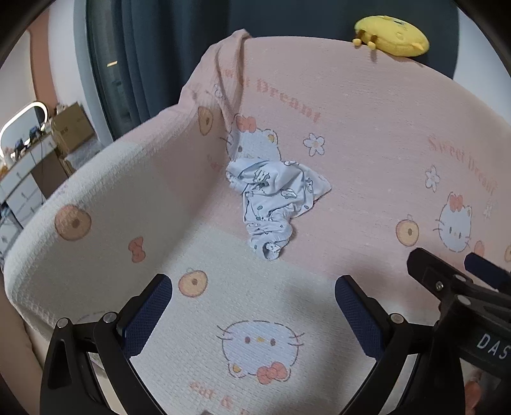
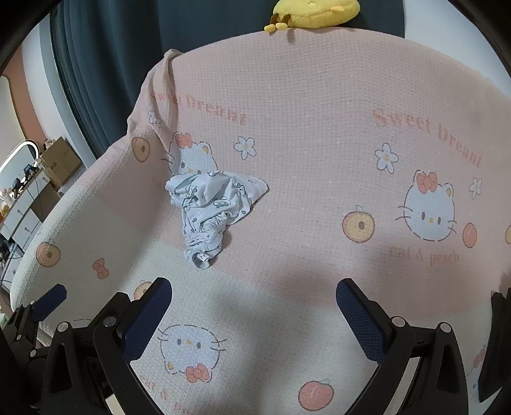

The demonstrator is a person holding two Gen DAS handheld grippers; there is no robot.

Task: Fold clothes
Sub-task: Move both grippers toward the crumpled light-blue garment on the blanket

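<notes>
A small crumpled garment (image 1: 273, 204), pale blue with cartoon prints, lies in a heap on the pink and white blanket (image 1: 367, 134) that covers the bed. In the right wrist view the same garment (image 2: 212, 210) sits left of centre on the blanket (image 2: 319, 127). My left gripper (image 1: 254, 300) hovers open above the blanket, short of the garment, with nothing between its blue pads. My right gripper (image 2: 254, 301) is open too, nearer than the garment and to its right. Each gripper shows at the edge of the other's view.
A yellow plush toy (image 1: 394, 35) rests at the bed's far edge, also seen as the plush toy (image 2: 314, 12). Dark curtains (image 1: 143, 64) hang behind. A lit mirror (image 1: 22, 124), cardboard boxes (image 1: 72, 126) and white drawers stand at the left beyond the bed's edge.
</notes>
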